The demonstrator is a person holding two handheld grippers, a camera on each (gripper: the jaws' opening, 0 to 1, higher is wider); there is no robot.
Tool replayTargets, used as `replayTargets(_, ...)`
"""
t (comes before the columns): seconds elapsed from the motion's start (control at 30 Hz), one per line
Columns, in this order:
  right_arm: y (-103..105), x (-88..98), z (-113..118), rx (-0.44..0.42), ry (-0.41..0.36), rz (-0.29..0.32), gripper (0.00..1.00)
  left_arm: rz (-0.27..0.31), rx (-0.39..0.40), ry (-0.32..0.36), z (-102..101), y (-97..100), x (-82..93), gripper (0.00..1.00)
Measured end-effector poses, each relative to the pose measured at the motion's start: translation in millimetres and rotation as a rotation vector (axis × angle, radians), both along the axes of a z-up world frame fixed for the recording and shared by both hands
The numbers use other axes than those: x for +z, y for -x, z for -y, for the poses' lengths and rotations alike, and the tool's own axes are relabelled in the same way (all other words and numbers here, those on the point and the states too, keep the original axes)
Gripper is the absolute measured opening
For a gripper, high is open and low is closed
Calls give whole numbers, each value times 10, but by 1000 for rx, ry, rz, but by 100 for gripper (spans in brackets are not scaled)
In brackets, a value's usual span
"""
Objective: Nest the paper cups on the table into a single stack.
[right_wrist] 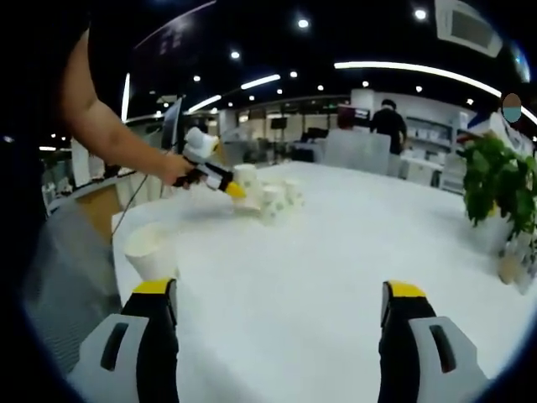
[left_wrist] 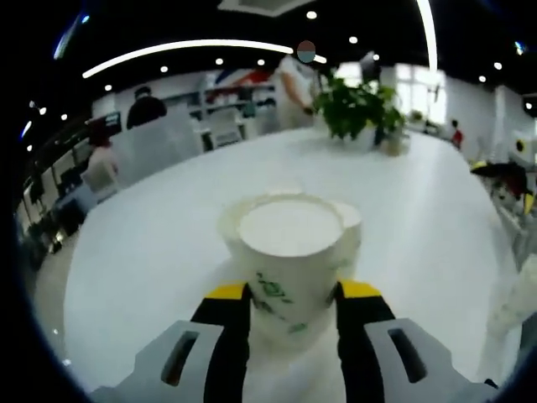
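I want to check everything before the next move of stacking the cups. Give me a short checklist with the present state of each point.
1. Left gripper holds a paper cup between its jaws: ok.
2. Held cup upright, mouth up: ok.
3. Other cups nearby to nest with: ok, they stand close beside the held cup on the white table.
4. Right gripper free: ok, jaws wide apart with nothing between them.
5. Lone cup near the right gripper's left jaw still unstacked: not ok.
6. Whether the held cup already sits inside another: cannot tell.
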State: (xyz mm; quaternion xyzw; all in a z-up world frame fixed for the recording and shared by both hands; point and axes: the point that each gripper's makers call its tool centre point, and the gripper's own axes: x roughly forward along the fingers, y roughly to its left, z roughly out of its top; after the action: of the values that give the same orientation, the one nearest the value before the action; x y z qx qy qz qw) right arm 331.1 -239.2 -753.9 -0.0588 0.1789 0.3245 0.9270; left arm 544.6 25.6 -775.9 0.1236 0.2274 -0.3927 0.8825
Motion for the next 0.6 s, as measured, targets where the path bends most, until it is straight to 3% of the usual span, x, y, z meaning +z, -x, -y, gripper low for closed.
replayTargets(0.6,0,31,-37,20,-2,1,100,2,-37,39,-38,-140,666,39)
